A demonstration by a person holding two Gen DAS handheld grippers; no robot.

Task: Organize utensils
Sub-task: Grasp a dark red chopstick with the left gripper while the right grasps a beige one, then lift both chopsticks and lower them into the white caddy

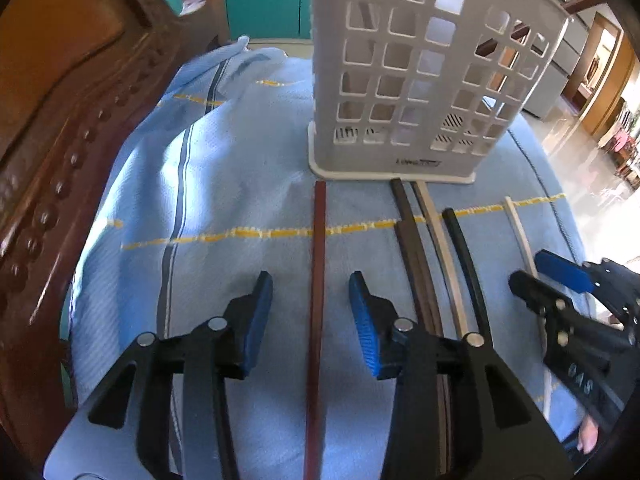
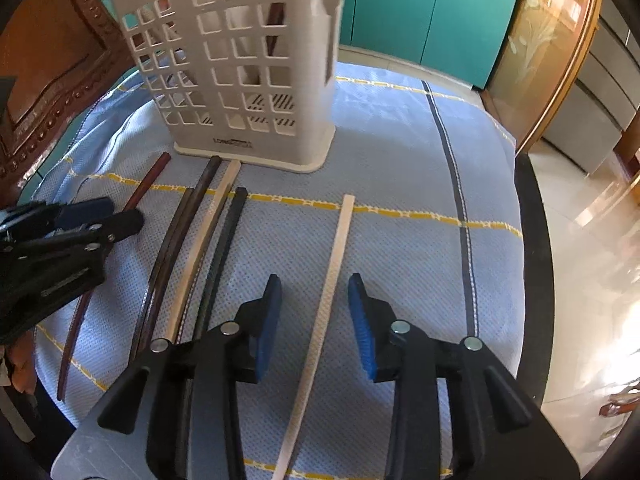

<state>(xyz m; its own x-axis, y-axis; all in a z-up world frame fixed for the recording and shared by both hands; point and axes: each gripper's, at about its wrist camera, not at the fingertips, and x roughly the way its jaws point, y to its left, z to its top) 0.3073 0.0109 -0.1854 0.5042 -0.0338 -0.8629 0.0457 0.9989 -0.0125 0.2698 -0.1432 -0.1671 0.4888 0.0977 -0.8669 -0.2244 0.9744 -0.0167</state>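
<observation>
Looking along my left gripper (image 1: 310, 300), I see its jaws parted with the reddish-brown chopstick (image 1: 318, 264) lying between them, neither pad touching it. Its long axis runs straight away from the camera, far end pointing at the base of the white rack (image 1: 404, 80) and stopping just short of it. The chopstick rests flat on the blue cloth (image 1: 224, 200) that covers the worktop.

To the right of it lie four more sticks, bunched side by side and roughly parallel: two dark brown chopsticks (image 1: 412, 248), a pale chopstick (image 1: 438, 236) and a black chopstick (image 1: 466, 252). All point toward the rack; the longer brown one and the pale one reach its base.

Through my right gripper (image 2: 314, 300), the jaws likewise stand apart, straddling the cream chopstick (image 2: 338, 248) without contact. This stick lies alone, well apart from the bunch, its axis running away from the camera toward the yellow stripe (image 2: 400, 212) of the cloth, leaning slightly right at the far end.

The rack stands upright on the cloth, a tall plastic holder with square holes in its walls and a slotted floor. In the right wrist view one dark stick (image 2: 274, 26) stands inside its right compartment, leaning; what else the rack holds I cannot tell.

A carved wooden chair back (image 1: 72, 112) rises at the cloth's left edge.
</observation>
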